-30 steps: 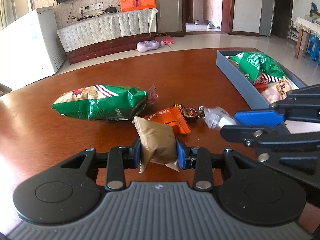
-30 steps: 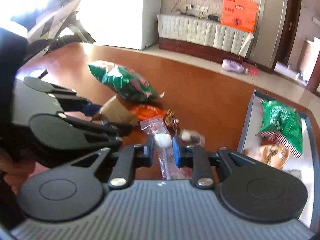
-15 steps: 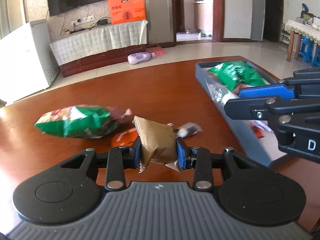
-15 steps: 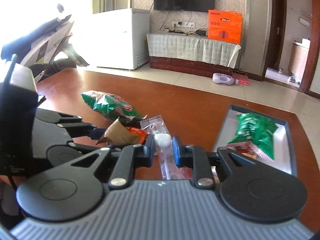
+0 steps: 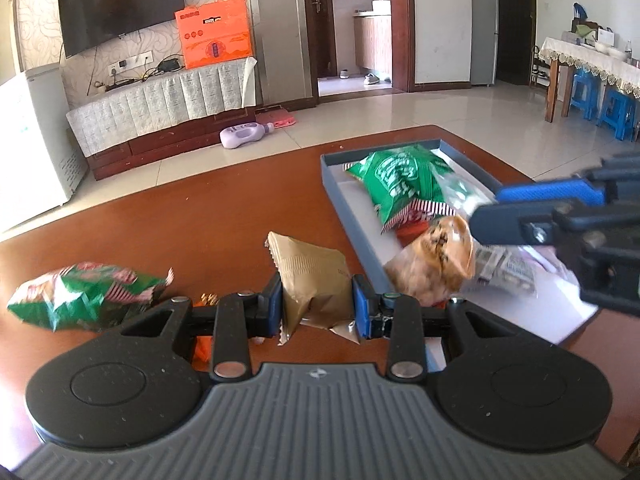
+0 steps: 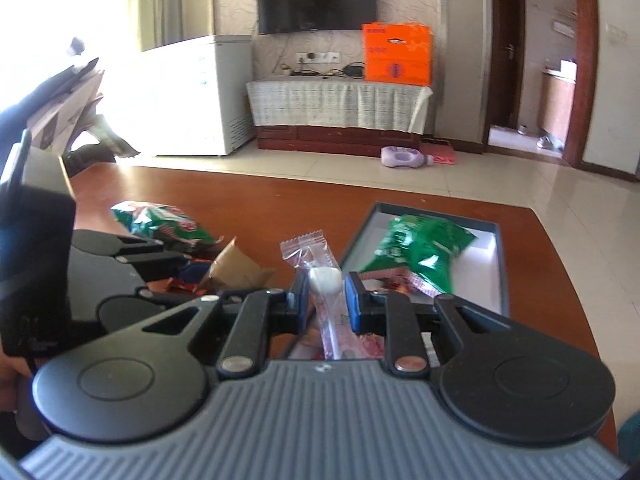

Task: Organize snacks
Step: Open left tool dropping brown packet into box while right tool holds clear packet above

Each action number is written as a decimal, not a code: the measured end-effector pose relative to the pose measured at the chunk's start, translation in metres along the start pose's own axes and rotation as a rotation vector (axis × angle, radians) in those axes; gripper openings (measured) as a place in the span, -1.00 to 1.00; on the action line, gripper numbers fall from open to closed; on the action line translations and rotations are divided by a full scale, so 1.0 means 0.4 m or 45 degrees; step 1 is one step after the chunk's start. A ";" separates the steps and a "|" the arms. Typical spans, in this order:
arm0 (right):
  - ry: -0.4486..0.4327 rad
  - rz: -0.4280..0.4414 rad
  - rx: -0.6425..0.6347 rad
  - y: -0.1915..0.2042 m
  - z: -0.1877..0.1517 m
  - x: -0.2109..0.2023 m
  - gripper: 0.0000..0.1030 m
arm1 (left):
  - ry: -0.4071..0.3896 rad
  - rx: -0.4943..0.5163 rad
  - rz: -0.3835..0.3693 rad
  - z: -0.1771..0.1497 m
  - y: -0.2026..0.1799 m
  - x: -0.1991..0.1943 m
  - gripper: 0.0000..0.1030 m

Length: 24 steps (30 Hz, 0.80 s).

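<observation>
A brown packet [image 5: 316, 280] is held pinched in the left claw [image 5: 318, 310] just short of the grey tray [image 5: 348, 216]; a clear candy wrapper [image 6: 320, 276] is clamped in the right claw [image 6: 325, 296], apparently over the tray's near edge. Both must be lowered past the green bag [image 5: 400, 178] inside and released. Another green bag [image 5: 84, 296] is left on the worktop [image 5: 200, 216] beside the tray.

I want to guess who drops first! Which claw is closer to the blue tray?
Right. The right claw, pinching the clear candy packet, sits over the blue tray edge. The left claw, holding the brown packet, is beside the tray, above the table.
</observation>
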State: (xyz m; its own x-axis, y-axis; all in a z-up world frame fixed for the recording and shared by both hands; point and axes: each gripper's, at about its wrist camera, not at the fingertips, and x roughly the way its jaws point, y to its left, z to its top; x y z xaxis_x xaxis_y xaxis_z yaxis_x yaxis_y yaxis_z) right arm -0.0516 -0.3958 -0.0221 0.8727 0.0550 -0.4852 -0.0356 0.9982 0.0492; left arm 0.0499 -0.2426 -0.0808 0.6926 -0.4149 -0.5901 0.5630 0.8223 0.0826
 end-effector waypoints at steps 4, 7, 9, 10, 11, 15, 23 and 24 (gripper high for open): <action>0.014 -0.027 0.031 -0.028 -0.008 0.004 -0.56 | -0.006 -0.007 -0.021 0.045 -0.023 0.033 -0.22; 0.032 -0.041 0.050 -0.041 -0.014 0.009 -0.56 | -0.012 -0.007 -0.020 0.077 -0.038 0.057 -0.22; 0.048 -0.047 0.052 -0.045 -0.018 0.016 -0.56 | -0.015 -0.011 -0.019 0.102 -0.041 0.076 -0.22; 0.055 -0.047 0.051 -0.046 -0.020 0.019 -0.56 | -0.016 -0.012 -0.020 0.113 -0.046 0.085 -0.22; 0.062 -0.048 0.050 -0.047 -0.022 0.021 -0.56 | -0.017 -0.012 -0.024 0.123 -0.052 0.093 -0.22; 0.082 -0.064 0.068 -0.064 -0.028 0.027 -0.56 | -0.021 0.012 -0.039 0.160 -0.078 0.122 -0.22; 0.154 -0.073 0.067 -0.073 -0.045 0.046 -0.56 | -0.003 0.033 -0.087 0.177 -0.133 0.188 -0.22; 0.164 -0.073 0.063 -0.074 -0.045 0.051 -0.56 | 0.001 0.035 -0.097 0.177 -0.143 0.200 -0.22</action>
State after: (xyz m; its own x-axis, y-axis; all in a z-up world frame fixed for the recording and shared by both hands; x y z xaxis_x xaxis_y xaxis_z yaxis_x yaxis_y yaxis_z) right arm -0.0417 -0.4237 -0.0492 0.8030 0.0036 -0.5960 0.0395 0.9975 0.0592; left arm 0.1048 -0.3502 -0.0760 0.6469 -0.4754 -0.5963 0.6261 0.7775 0.0595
